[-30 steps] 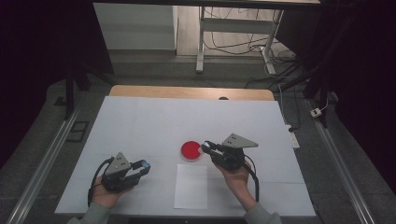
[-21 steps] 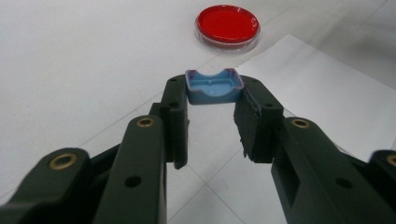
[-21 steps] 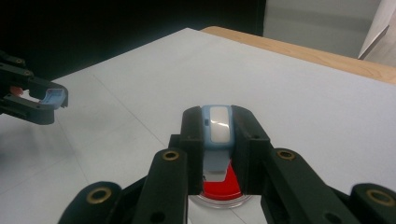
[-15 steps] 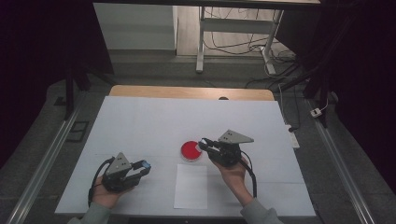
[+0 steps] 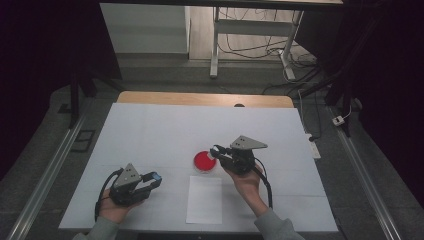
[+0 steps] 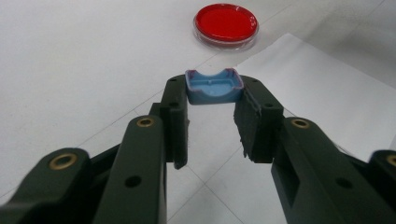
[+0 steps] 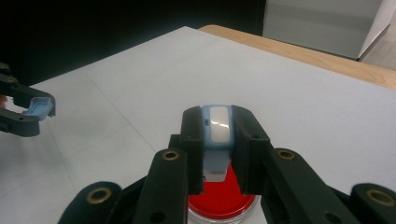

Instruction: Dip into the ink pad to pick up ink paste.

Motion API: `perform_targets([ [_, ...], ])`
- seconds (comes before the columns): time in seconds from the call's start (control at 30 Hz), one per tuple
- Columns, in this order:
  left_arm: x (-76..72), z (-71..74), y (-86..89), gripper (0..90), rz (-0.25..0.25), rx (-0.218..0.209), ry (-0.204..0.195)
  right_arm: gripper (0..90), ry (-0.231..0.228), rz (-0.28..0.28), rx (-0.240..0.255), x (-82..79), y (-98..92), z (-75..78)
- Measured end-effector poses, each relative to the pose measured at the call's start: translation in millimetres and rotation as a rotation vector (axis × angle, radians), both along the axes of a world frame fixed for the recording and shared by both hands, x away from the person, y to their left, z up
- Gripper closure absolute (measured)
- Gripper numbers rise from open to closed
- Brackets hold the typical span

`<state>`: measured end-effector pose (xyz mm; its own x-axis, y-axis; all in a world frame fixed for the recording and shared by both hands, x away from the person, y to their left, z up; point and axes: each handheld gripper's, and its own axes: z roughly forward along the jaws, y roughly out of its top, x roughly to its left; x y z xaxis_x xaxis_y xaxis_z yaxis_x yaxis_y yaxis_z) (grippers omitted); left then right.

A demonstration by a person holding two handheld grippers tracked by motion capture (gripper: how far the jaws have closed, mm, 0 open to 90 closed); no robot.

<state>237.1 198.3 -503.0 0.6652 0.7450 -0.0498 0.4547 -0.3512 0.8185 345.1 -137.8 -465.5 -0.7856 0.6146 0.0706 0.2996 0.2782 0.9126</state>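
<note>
A round red dish (image 5: 205, 161) with a clear rim lies at the middle of the white table (image 5: 150, 125). My right gripper (image 5: 216, 151) hovers at the dish's right edge, shut on a small light-blue object with a white face (image 7: 218, 128). Under its jaws in the right gripper view lies the red dish (image 7: 219, 205). My left gripper (image 5: 156, 178) rests low at the front left, shut on a small blue cap-like piece (image 6: 214, 87). It points toward the dish (image 6: 226, 23). From the right gripper view the left gripper (image 7: 28, 109) shows at the far left with the blue piece (image 7: 39, 108).
A white paper sheet (image 5: 204, 199) lies flat in front of the dish, between the two hands. The table's far edge is a wooden strip (image 5: 200, 99). Beyond it are a floor, a metal stand (image 5: 215, 45) and cables. Rails run along both sides.
My right gripper has edged slightly up and left over the dish with its object still held. The left gripper has kept still.
</note>
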Motion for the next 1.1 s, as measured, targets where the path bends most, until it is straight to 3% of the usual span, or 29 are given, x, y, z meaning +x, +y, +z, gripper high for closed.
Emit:
perform_targets([
  [0.47,0.2,-0.3,-0.2,65.7,-0.001,0.001,0.001,75.7,-0.005,-0.003,-0.036,10.2,9.3,-4.0],
  [1.1,0.4,-1.0,-1.1,65.7,-0.006,0.004,0.007,75.7,0.044,0.003,-0.113,23.5,21.5,-16.3],
])
